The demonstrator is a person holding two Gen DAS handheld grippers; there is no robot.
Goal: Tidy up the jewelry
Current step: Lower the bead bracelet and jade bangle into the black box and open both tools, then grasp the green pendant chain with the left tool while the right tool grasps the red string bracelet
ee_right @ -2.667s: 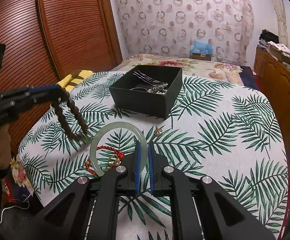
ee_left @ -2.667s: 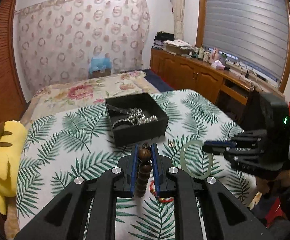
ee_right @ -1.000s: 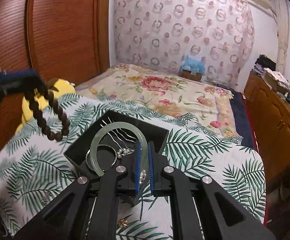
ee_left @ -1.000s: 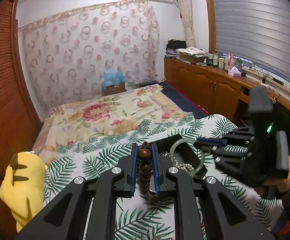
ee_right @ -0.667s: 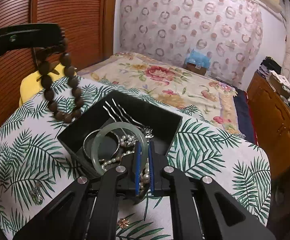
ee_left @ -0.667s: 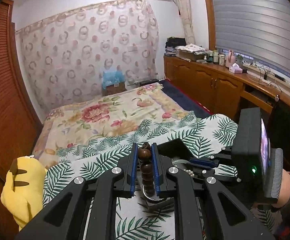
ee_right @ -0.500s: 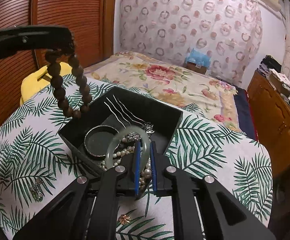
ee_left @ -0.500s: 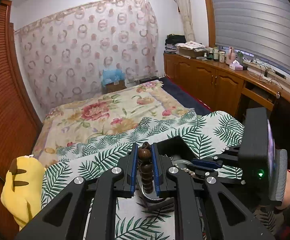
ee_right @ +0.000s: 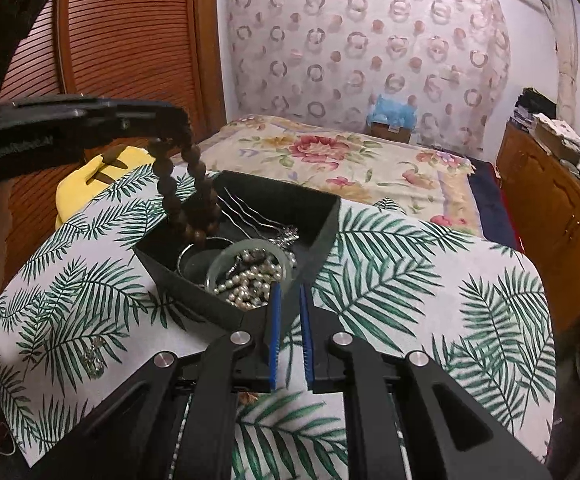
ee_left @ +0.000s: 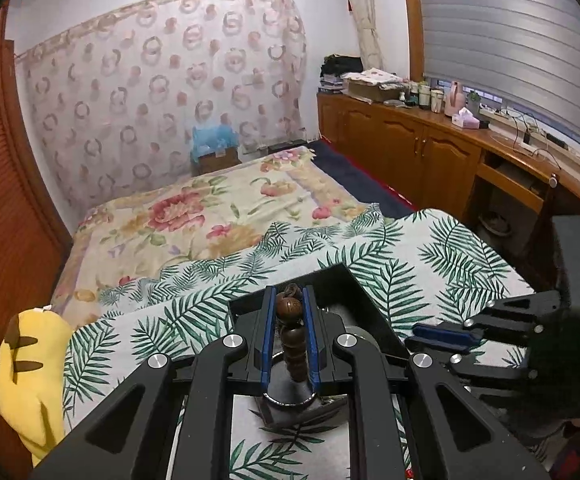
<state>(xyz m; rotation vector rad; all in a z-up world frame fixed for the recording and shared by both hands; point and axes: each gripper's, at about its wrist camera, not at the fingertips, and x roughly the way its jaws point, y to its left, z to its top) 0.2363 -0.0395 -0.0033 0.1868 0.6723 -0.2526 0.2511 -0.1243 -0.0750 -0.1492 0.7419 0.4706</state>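
A black jewelry box (ee_right: 322, 216) sits on the palm-leaf cloth; it also shows in the left wrist view (ee_left: 350, 284). My left gripper (ee_left: 290, 300) is shut on a brown wooden bead bracelet (ee_right: 186, 196), which hangs down into the box; the left gripper also shows in the right wrist view (ee_right: 170, 120). My right gripper (ee_right: 289, 300) is open just behind the box's near wall. The pale green jade bangle (ee_right: 250, 264) lies in the box, free of my fingers, over a pearl string (ee_right: 246, 284), beside a silver bangle (ee_right: 194, 256) and hair pins (ee_right: 246, 212).
A small silver piece (ee_right: 94, 356) lies on the cloth at front left. A yellow plush toy (ee_left: 26, 360) sits at the left edge. A floral bed (ee_left: 194, 216) lies beyond, wooden cabinets (ee_left: 402, 152) stand along the right wall.
My right gripper opened and let the jade bangle down into the box. My left gripper brought the bead bracelet over and into the box.
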